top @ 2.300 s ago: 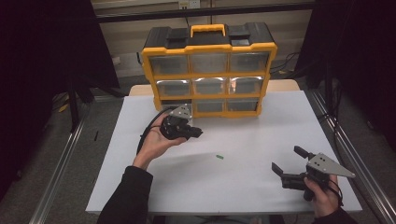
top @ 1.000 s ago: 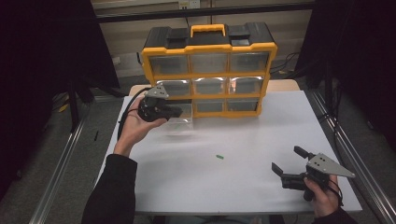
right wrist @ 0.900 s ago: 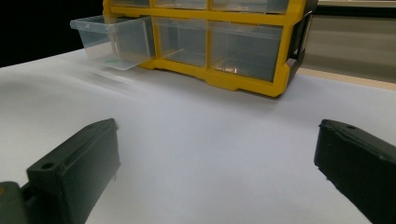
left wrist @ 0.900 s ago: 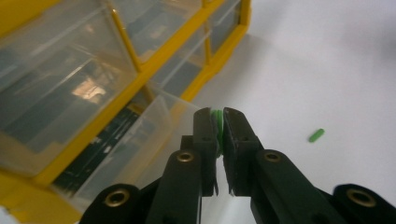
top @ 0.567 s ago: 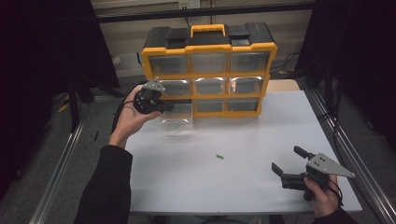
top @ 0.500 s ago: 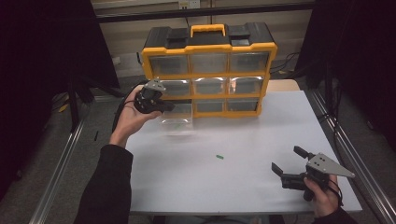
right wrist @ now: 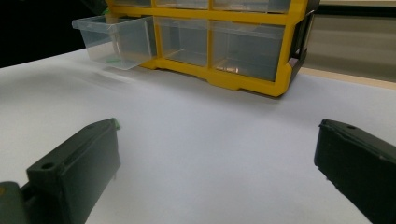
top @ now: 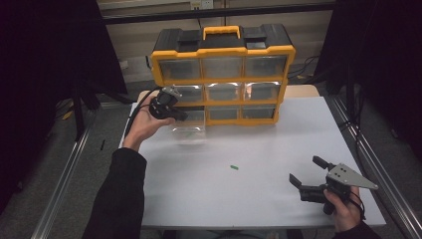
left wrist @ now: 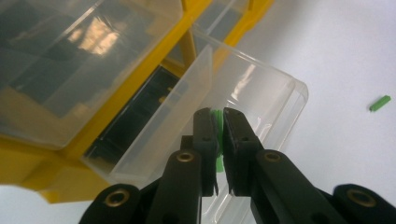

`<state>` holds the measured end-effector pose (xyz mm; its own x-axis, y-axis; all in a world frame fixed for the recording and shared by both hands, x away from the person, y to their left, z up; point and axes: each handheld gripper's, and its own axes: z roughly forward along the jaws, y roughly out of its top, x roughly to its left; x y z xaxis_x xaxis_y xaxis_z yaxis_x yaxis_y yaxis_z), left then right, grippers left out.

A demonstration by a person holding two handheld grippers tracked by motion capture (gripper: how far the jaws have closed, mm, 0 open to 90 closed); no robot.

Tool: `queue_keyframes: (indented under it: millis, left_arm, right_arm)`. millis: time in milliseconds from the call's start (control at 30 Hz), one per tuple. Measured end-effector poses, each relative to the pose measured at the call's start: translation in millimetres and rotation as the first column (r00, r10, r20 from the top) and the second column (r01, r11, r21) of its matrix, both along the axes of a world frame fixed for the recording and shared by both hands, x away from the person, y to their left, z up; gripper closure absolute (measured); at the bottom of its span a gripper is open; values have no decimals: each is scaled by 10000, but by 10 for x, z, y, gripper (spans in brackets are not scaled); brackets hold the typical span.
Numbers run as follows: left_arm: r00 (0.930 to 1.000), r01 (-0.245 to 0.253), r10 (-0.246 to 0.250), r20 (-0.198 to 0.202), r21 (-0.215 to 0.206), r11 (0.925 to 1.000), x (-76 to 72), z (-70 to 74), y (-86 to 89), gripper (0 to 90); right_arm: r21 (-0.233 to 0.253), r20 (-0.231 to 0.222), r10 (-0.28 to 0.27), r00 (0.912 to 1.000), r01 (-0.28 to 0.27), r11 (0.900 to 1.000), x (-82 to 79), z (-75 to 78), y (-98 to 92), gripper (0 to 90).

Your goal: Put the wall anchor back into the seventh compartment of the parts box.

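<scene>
Organizer (top: pixel 222 54): yellow frame, black top, clear drawers. Pulled-out drawer (left wrist: pixel 252 88) clear. Small pcs (left wrist: pixel 380 103) green. Table (top: pixel 278 149) white. Grippers black.

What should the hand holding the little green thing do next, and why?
Probably open the left gripper and drop the green piece. Its jaws pinch the piece right above the pulled-out clear drawer, so letting go should land it inside.

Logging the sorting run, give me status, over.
Left tongs shut on green piece over open clear drawer. Right tongs open, idle. Second green piece loose on table.
</scene>
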<state>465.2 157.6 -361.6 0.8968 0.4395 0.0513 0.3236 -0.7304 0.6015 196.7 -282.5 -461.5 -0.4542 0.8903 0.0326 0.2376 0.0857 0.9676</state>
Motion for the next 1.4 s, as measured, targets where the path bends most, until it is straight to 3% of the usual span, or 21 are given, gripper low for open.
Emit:
queue_keyframes:
  millis: [67, 100, 133, 167, 233, 267, 400, 633, 667, 700, 733, 833, 867, 933, 1000, 1067, 1167, 1200, 1300, 1367, 1400]
  left_arm:
    - [9999, -149, 149, -83, -44, 9999, 8, -31, -31, 846]
    - [9999, -34, 37, -108, 239, 9997, 22, -40, -38, 845]
    - [9996, -232, 233, -179, 58, 9997, 14, -60, -56, 846]
    - [9999, 37, -31, -148, 393, 9992, 34, -60, -53, 846]
    - [9999, -9, 18, -169, 487, 9988, 45, -86, -67, 846]
    - [9991, -299, 311, -286, 414, 9987, 35, -102, -76, 846]
    - [9994, 83, -52, -351, 902, 9959, 61, -120, -81, 846]
    - [9993, -58, 87, -377, 769, 9970, 43, -171, -162, 846]
    - [9992, 199, -161, -354, 1097, 9938, 60, -168, -159, 845]
    - [9989, -34, 77, -471, 902, 9959, 50, -196, -175, 845]
    - [9988, 189, -136, -462, 1158, 9931, 70, -190, -165, 845]
    - [9987, -120, 170, -478, 1032, 9946, 76, -226, -173, 845]
    - [9989, 127, -67, -474, 1291, 9915, 104, -224, -158, 845]
    - [9977, -254, 316, -598, 1017, 9945, 95, -253, -168, 845]
    - [9983, -23, 106, -581, 1420, 9899, 118, -258, -165, 845]
    - [9971, -260, 351, -681, 1304, 9911, 121, -295, -173, 845]
    - [9973, -66, 186, -711, 1660, 9861, 150, -309, -158, 845]
    - [9955, -462, 570, -753, 1383, 9893, 130, -334, -175, 845]
    - [9974, -26, 153, -699, 1791, 9838, 159, -321, -184, 844]
    - [9959, -278, 402, -807, 1499, 9883, 146, -346, -196, 843]
    - [9967, -162, 295, -757, 1711, 9851, 160, -342, -184, 842]
  right_arm:
    - [4, 15, 14, 10000, -14, 10000, 1, -1, -1, 0]
    - [3, 15, 16, 10000, -16, 10000, 2, -1, -1, 0]
    - [-7, 21, 15, 10000, -15, 10000, 1, -1, -1, 0]
    - [-5, 18, 22, 10000, -22, 10000, 2, -1, 0, 0]
    - [-9, 4, 8, 10000, -8, 10000, 0, 0, 0, 0]
    - [-2, -6, -10, 10000, 10, 10000, 1, 0, 2, 0]
    - [-3, -12, -9, 10000, 9, 10000, 2, -1, 1, 0]
    - [-28, -27, 42, 10000, -42, 10000, 3, -3, 6, 0]
    - [-19, -28, 45, 10000, -45, 10000, 1, -2, 6, 0]
    - [-20, -27, 23, 10000, -23, 10000, 1, -2, 4, 0]
    - [-20, -19, 14, 10000, -14, 10000, 3, -3, 2, 0]
    - [-32, -28, 43, 10000, -43, 10000, 3, -3, 5, 0]
    - [-25, -55, 68, 10000, -68, 10000, 4, -4, 7, 0]
    - [-2, -65, 106, 9999, -106, 9999, 5, -5, 7, 0]
    - [-17, -62, 58, 10000, -59, 10000, 3, -4, 5, 0]
    - [-8, -73, 63, 10000, -63, 10000, 4, -5, 5, 0]
    - [-29, -59, 65, 10000, -65, 10000, 2, -4, 5, 0]
    - [-35, -51, 51, 10000, -51, 10000, 1, -3, 4, 0]
    - [-32, -52, 23, 10000, -24, 10000, 3, -4, 3, 0]
    - [-27, -40, 36, 10000, -36, 10000, 0, -2, 3, 0]
    - [-24, -43, 49, 10000, -49, 10000, -3, -1, 1, 0]
